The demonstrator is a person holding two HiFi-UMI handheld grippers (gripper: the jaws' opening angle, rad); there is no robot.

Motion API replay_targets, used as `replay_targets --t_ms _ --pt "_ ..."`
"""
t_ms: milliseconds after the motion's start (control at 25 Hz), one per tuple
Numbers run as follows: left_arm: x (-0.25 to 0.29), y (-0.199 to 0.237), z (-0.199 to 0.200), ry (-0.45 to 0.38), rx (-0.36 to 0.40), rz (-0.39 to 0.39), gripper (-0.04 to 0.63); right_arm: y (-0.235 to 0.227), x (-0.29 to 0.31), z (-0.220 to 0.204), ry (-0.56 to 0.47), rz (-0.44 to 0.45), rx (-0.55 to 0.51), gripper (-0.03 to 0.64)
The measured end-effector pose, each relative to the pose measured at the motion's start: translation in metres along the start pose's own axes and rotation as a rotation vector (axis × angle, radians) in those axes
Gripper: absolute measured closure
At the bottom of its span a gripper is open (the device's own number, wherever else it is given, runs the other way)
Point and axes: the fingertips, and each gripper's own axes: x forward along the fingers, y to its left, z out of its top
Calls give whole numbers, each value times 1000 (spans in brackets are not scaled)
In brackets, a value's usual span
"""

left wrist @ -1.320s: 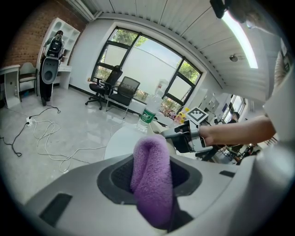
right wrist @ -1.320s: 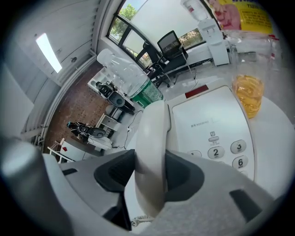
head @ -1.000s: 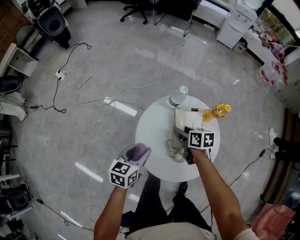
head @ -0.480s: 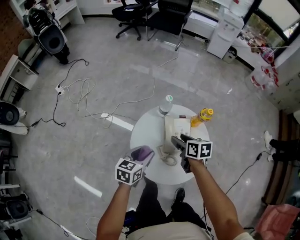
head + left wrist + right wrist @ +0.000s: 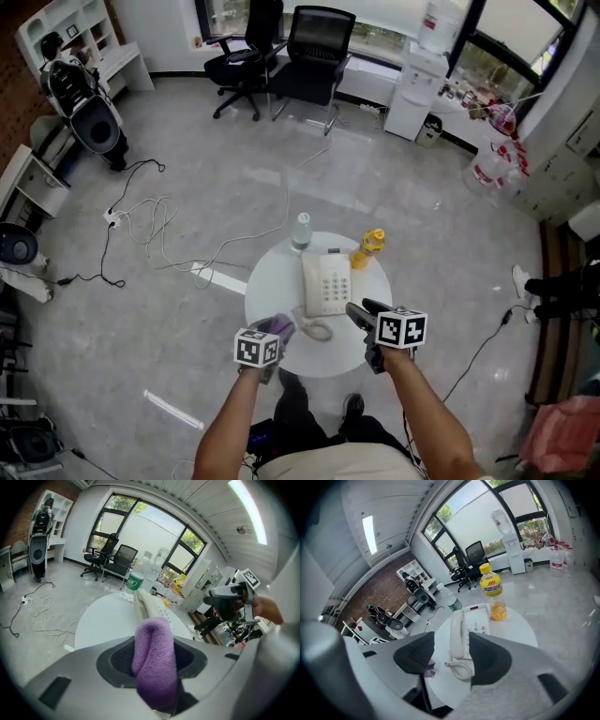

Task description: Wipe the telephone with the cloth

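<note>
The round white table (image 5: 267, 281) carries everything. The telephone (image 5: 325, 283) lies at its middle, with its long axis running from the near edge to the far edge. Its handset (image 5: 456, 632) lies along its left side, and the keypad is on the right.

2 bottles stand at the far end, a clear one (image 5: 300, 230) to the left and a yellow one (image 5: 371, 246) to the right. Both are clear of the phone's top face.

The left gripper (image 5: 274, 332) hangs over the near-left rim of the table, its jaws clamped on the purple cloth (image 5: 279, 325). A thick fold of the cloth sticks out past the tips. From these jaws the telephone lies ahead and a little to the right, with its near-left corner closest and the handset side facing them.

The right gripper (image 5: 361, 310) is over the near-right rim with its jaws wide apart and nothing in them. In the right gripper view the phone shows through the gap but sits well beyond the pads.

The coiled cord (image 5: 317, 328) loops at the phone's near end, between the cloth and the casing.

The 2 hands look about equally near, but only the left one carries the cloth. Its move would probably be forward and slightly right, then a stroke along the long axis from near to far, passing over the cord rather than dragging it.
</note>
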Motion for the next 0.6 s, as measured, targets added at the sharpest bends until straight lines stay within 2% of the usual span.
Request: replay_targets --t_ms 160,320,600 --pt "-19 -21 -5 -20 4 -4 423 -11 -40 -12 -13 -29 4 409" --pt "-48 -45 3 -73 18 -18 430 1 -76 -10 -49 1 -5 437" --pt "-126 -90 59 -250 138 -15 431 44 -136 17 -142 75 -146 584"
